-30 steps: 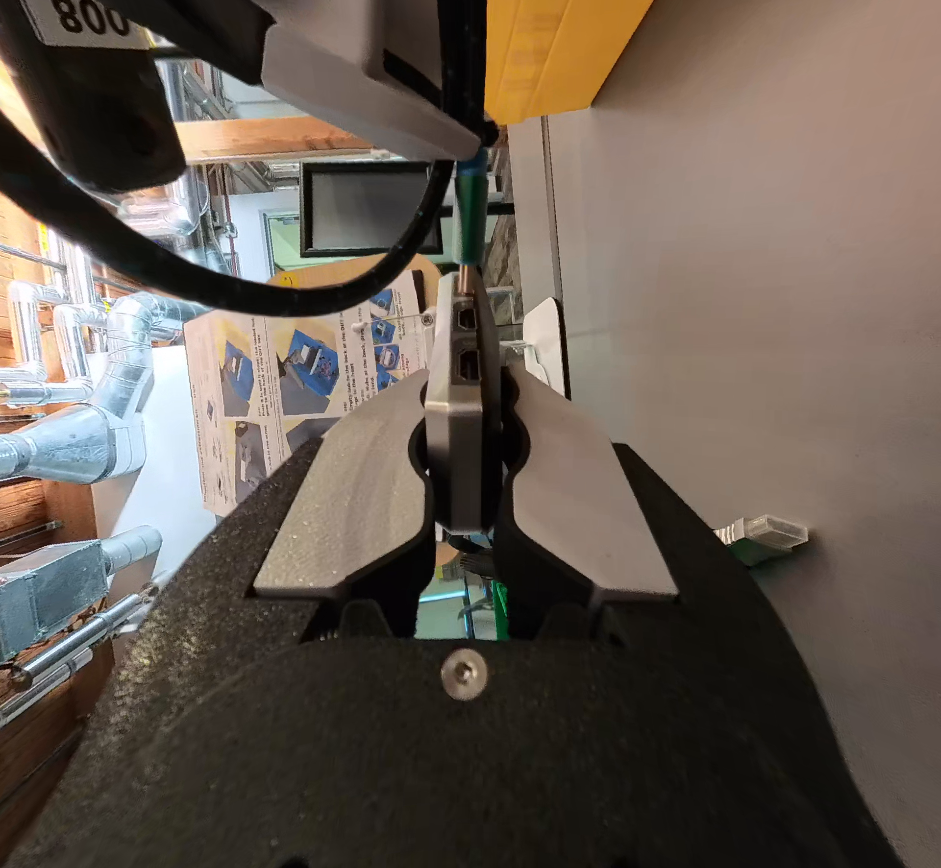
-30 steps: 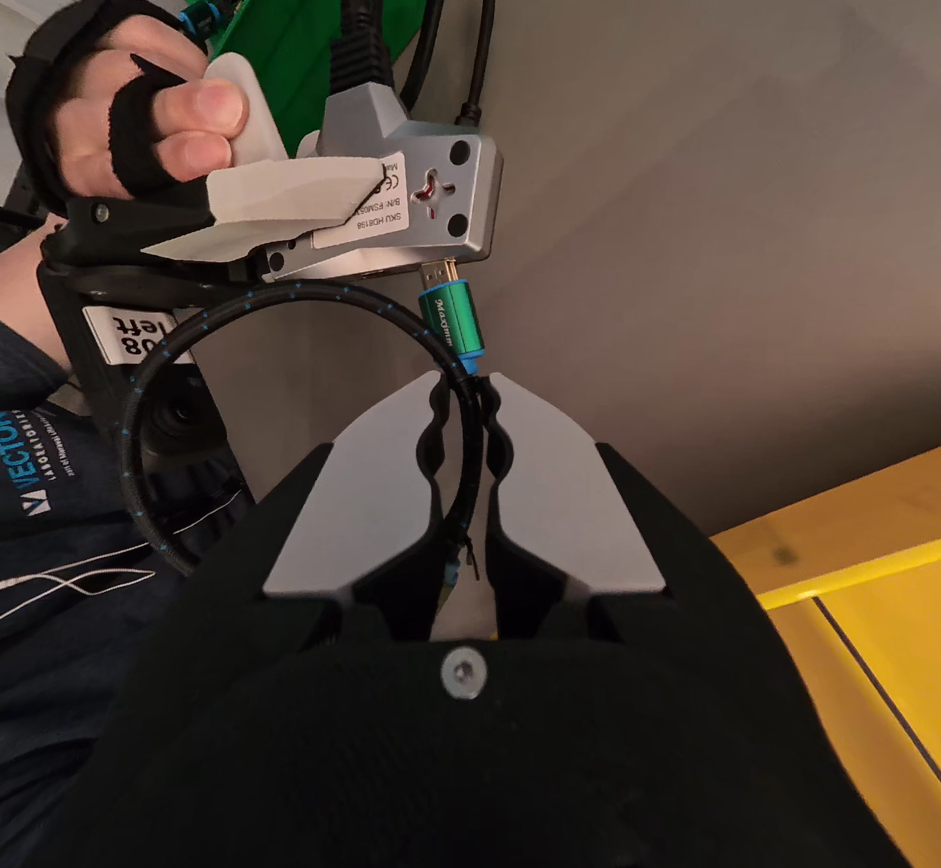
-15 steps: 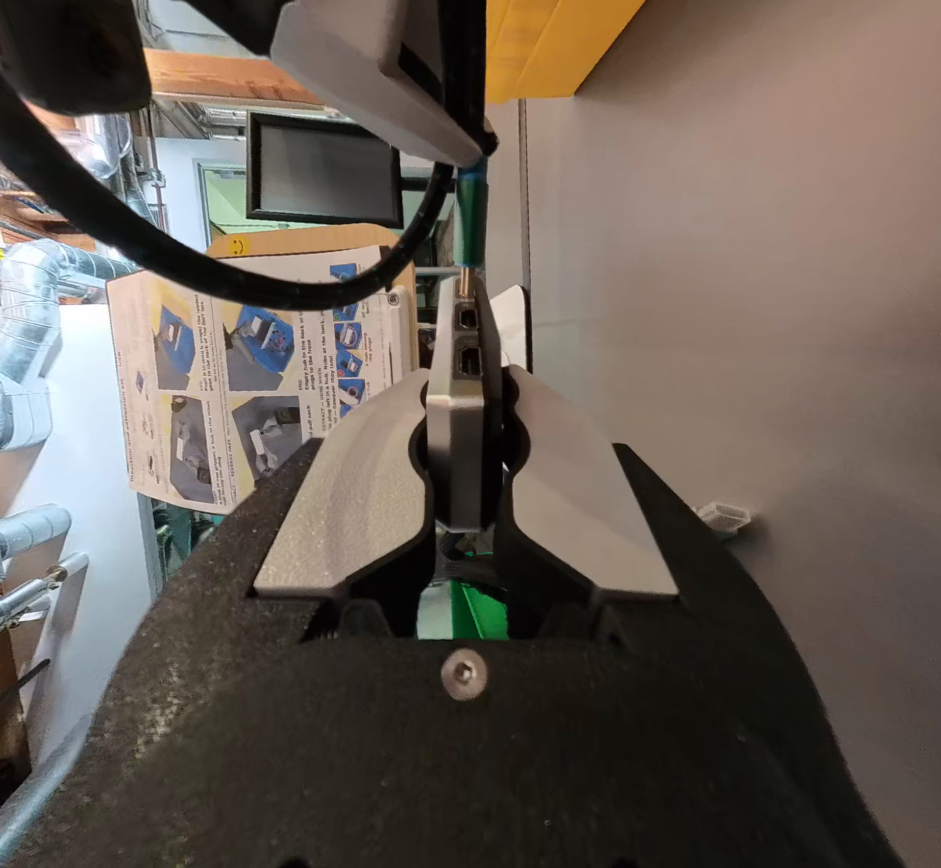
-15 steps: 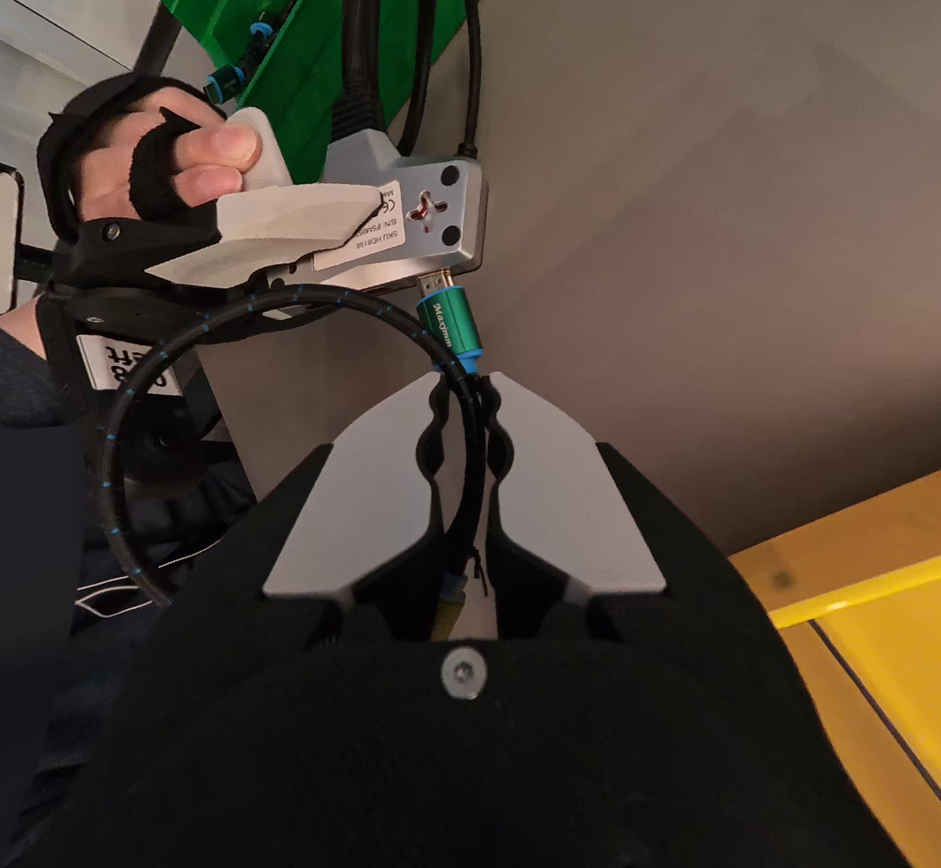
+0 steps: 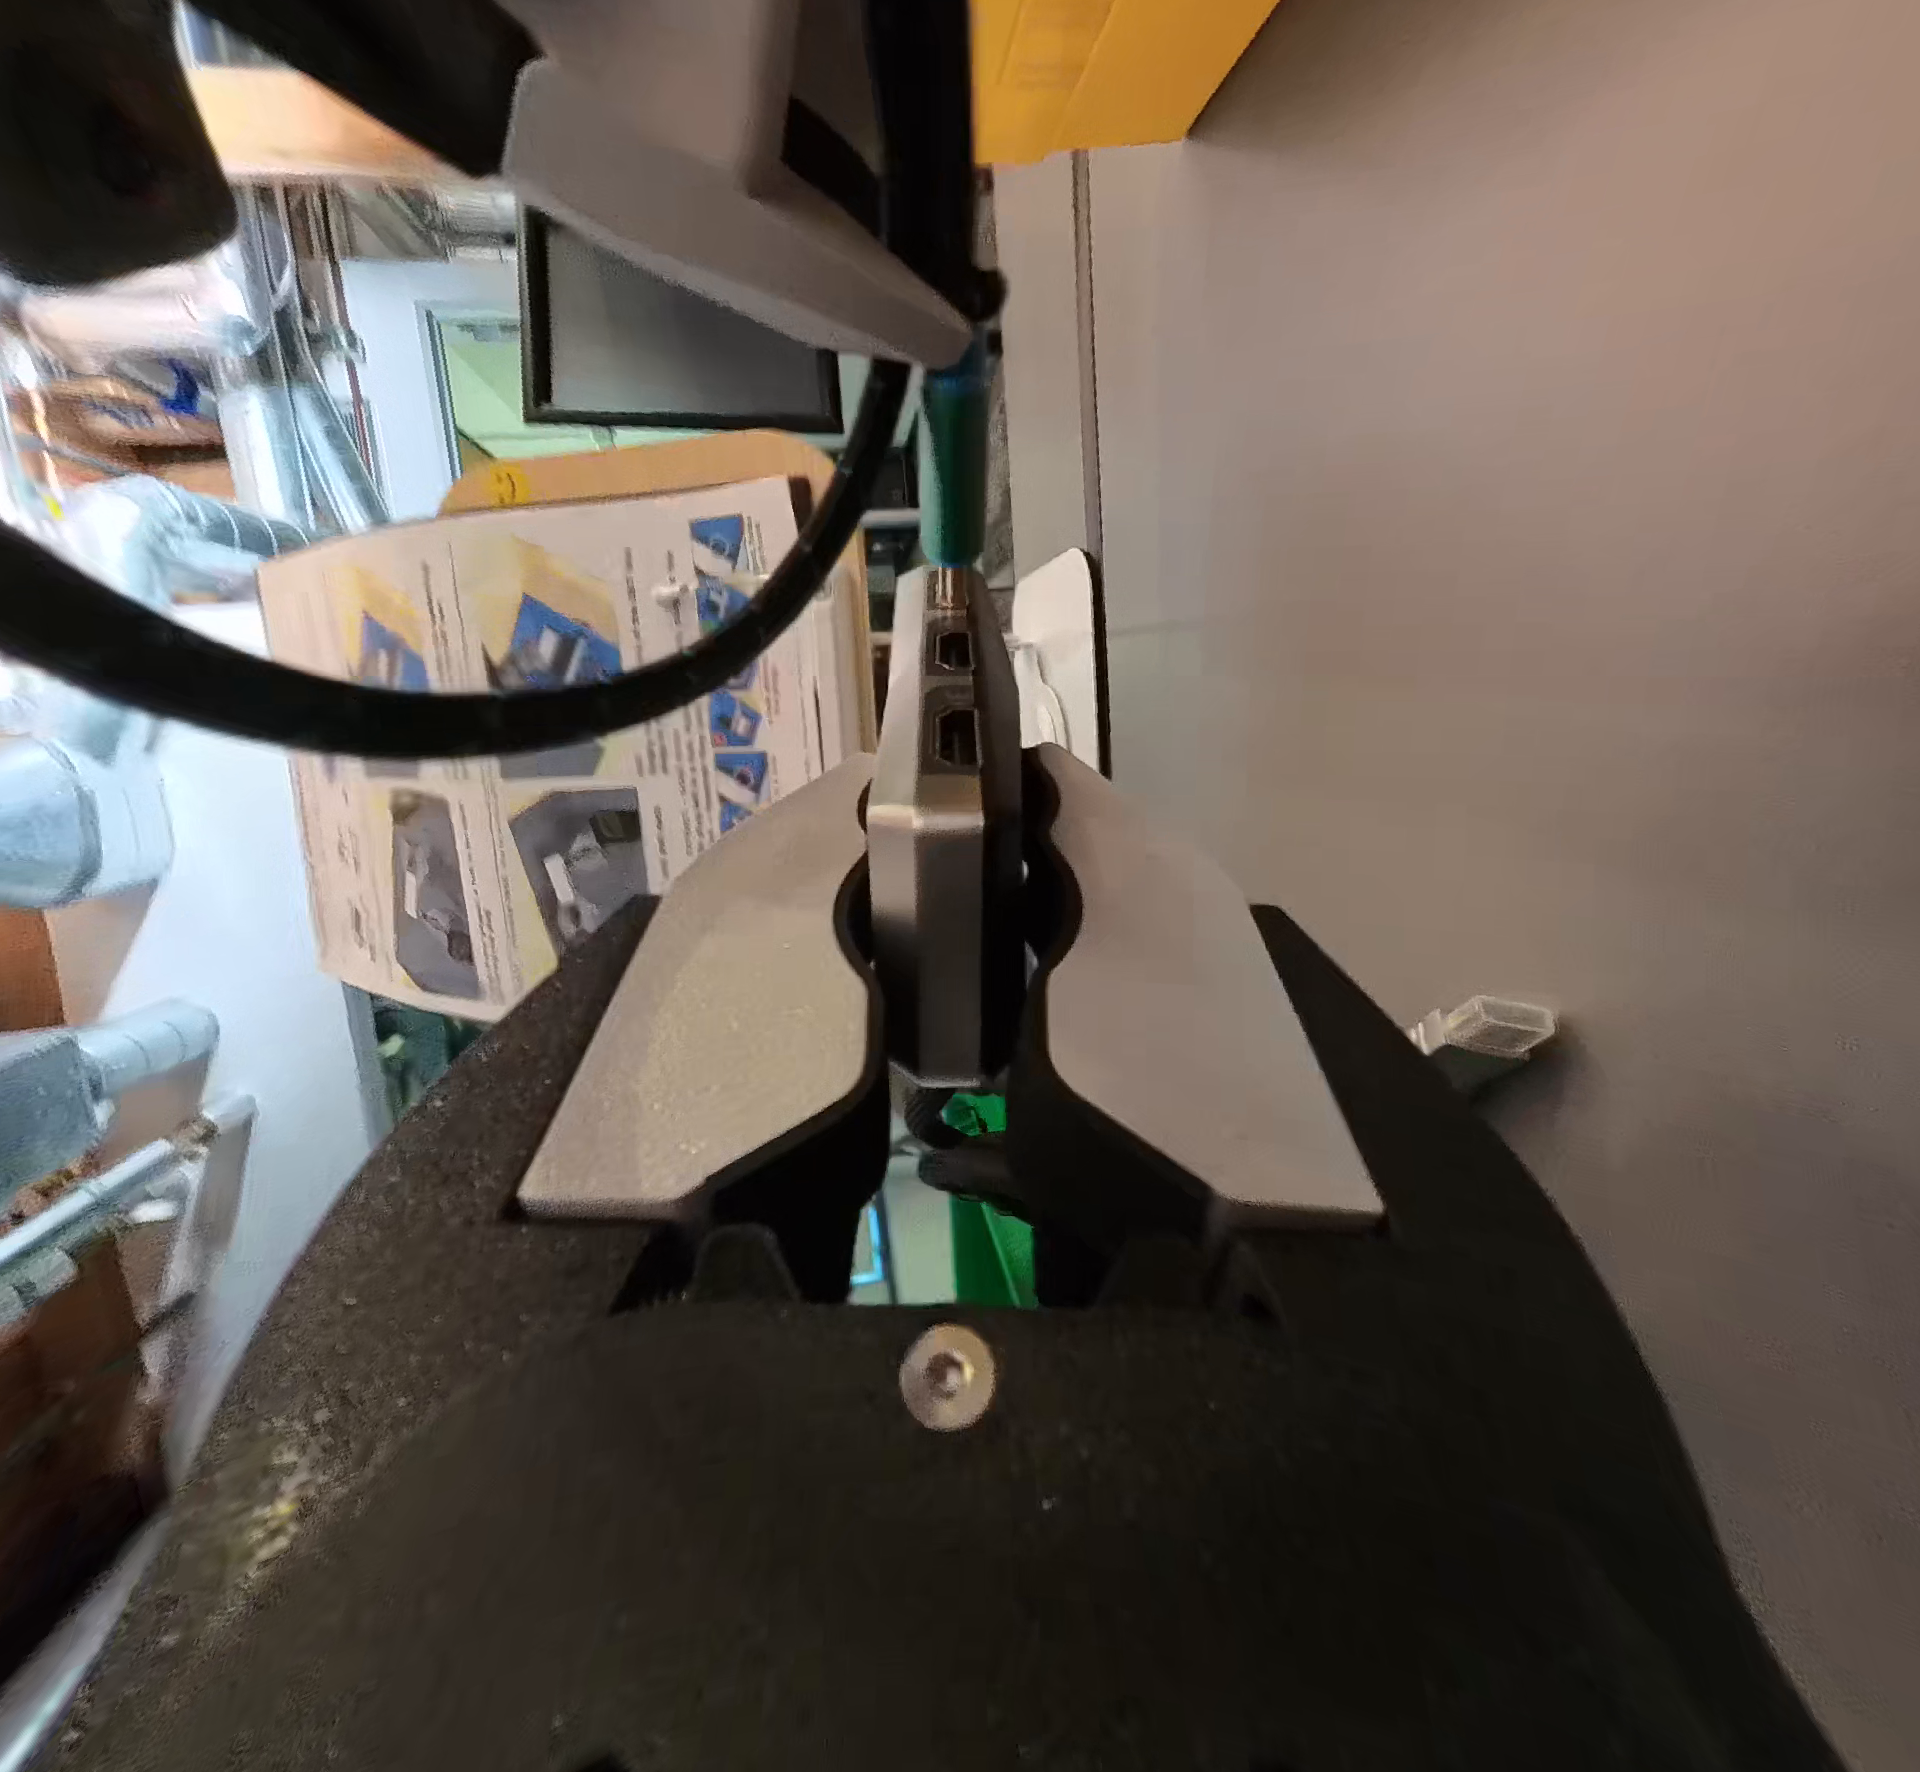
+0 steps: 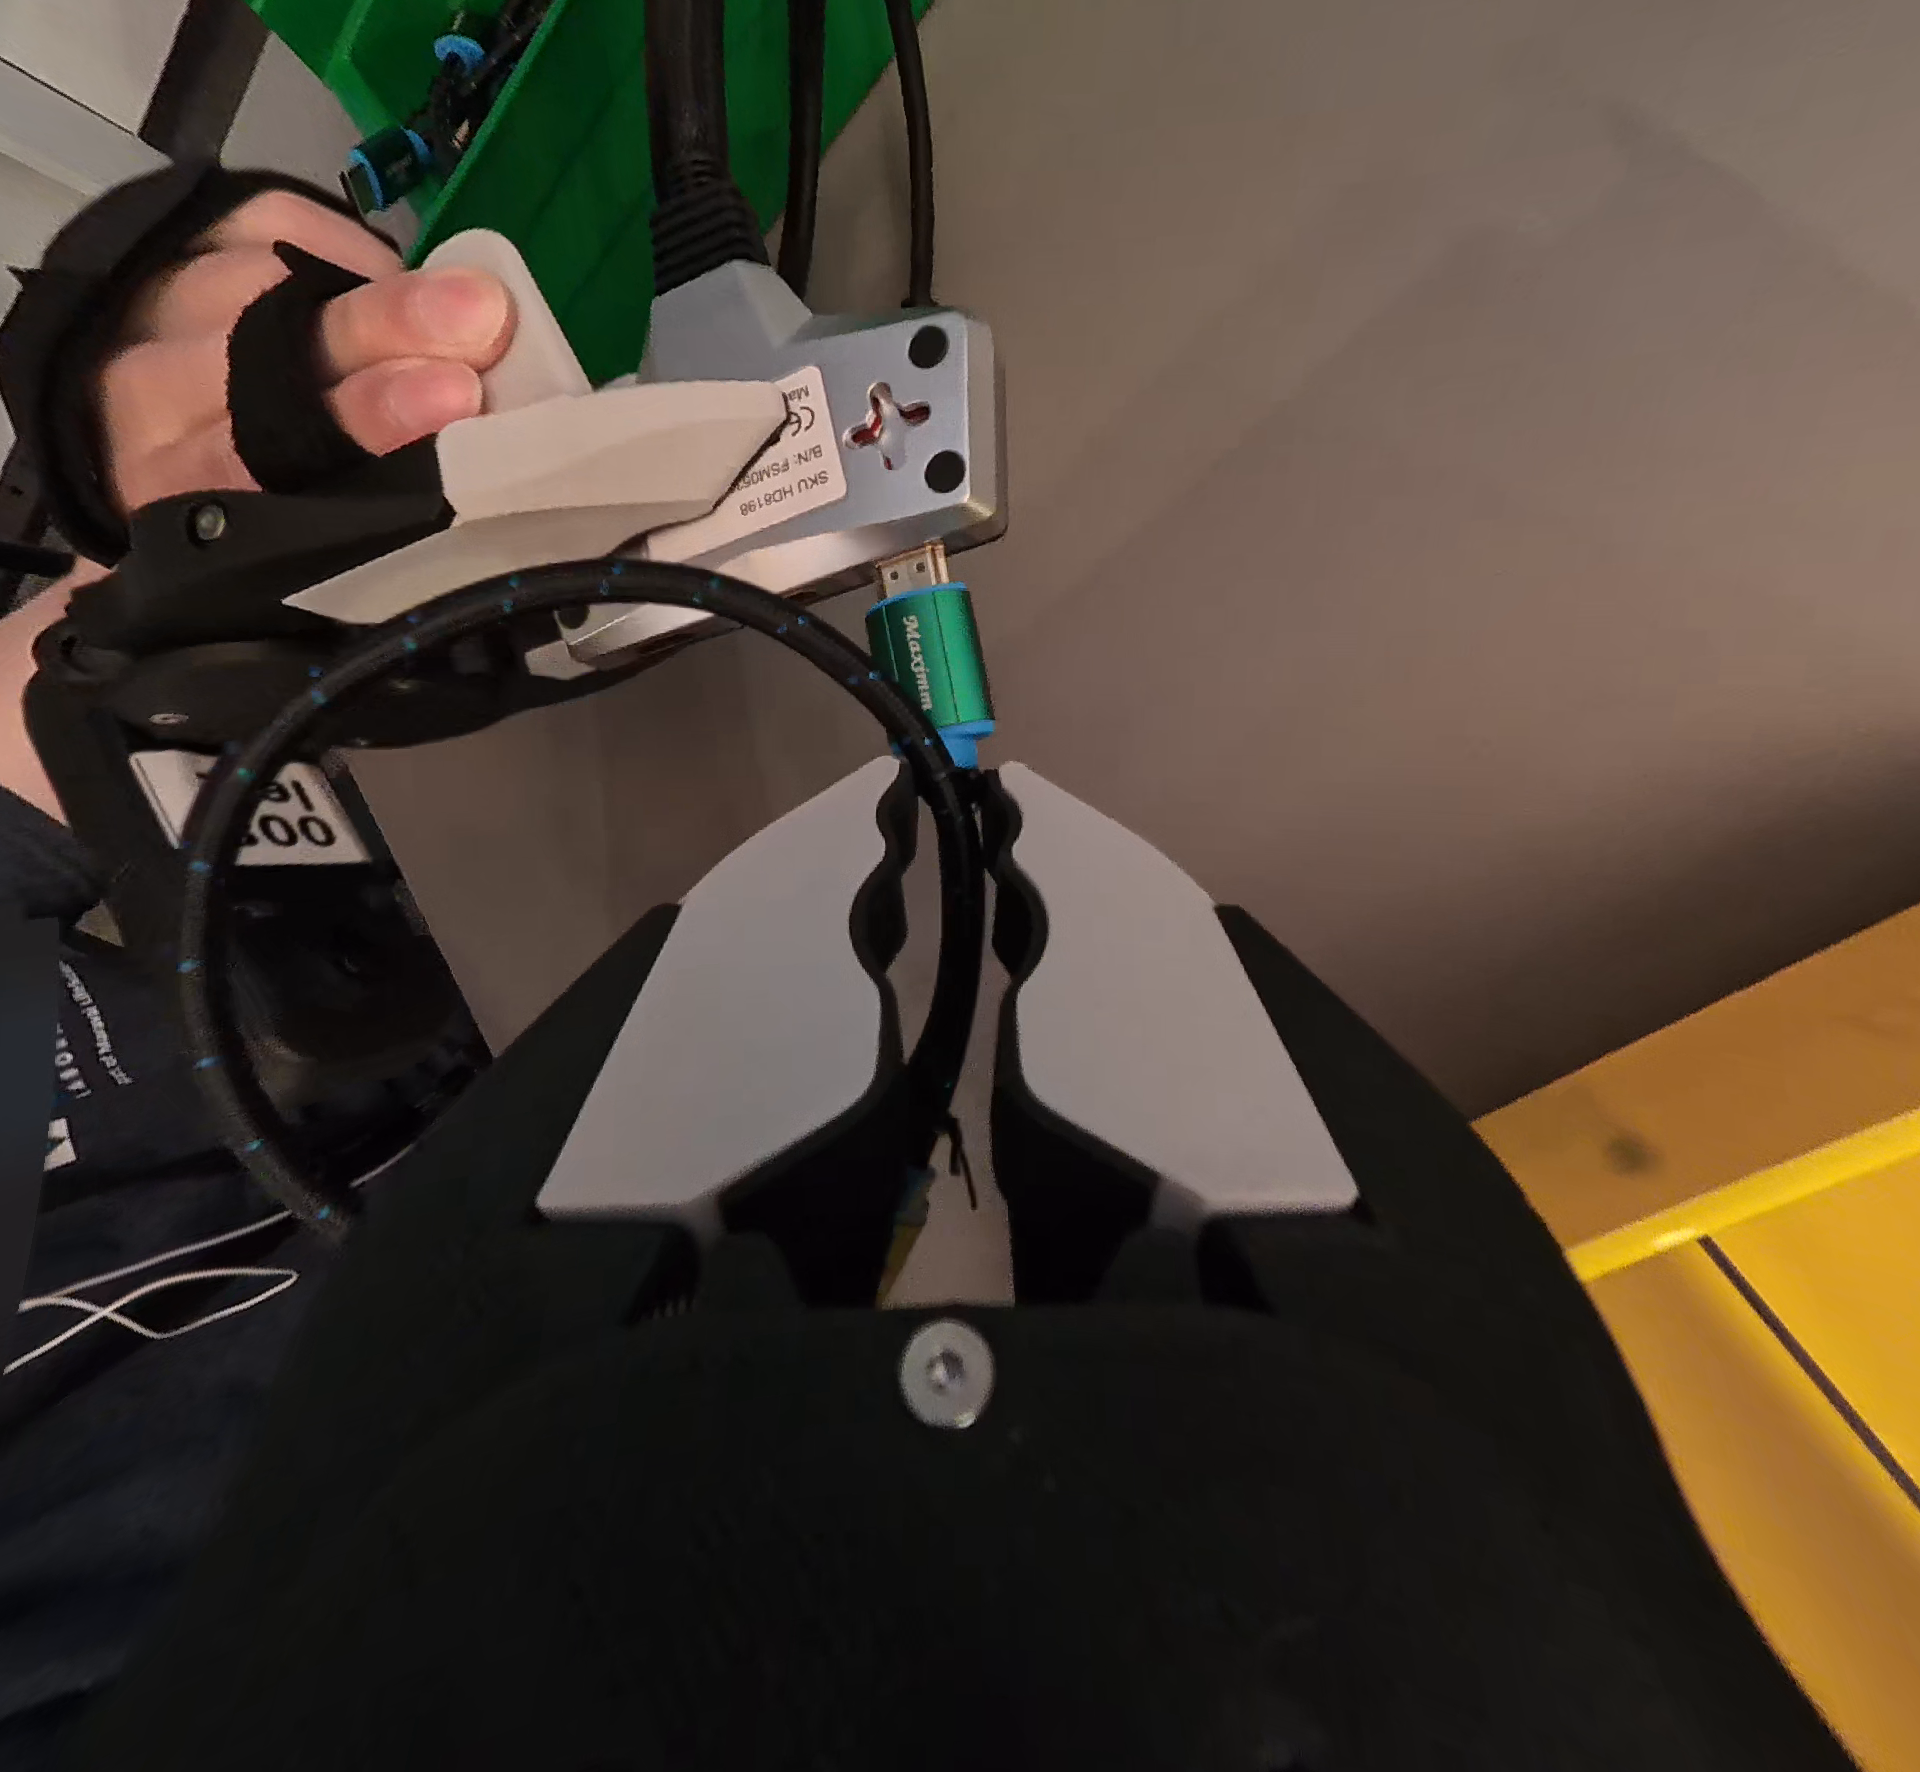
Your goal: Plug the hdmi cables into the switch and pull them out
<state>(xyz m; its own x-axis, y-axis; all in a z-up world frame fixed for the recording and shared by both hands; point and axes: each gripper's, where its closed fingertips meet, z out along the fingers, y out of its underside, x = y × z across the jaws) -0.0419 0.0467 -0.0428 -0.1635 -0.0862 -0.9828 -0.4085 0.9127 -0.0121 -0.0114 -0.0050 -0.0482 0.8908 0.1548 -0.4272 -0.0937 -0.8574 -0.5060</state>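
The silver switch (image 6: 883, 434) is pinched on its two flat sides by the left gripper (image 5: 940, 787) above the grey table (image 6: 1455, 372). The green HDMI plug (image 6: 928, 662) has its gold tip at the switch's far port, not fully in. The right gripper (image 6: 948, 792) is pressed together on the black braided cable (image 6: 312, 735) just behind this plug, and a green bin (image 6: 540, 60) lies far left.

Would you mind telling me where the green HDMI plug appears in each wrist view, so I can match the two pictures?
Left wrist view: green HDMI plug sits upper centre, end-on above the switch.
Right wrist view: it is centre, just beyond the right gripper, its metal tip at the switch's edge.
Shared landmark: the silver switch, clamped by the left gripper.
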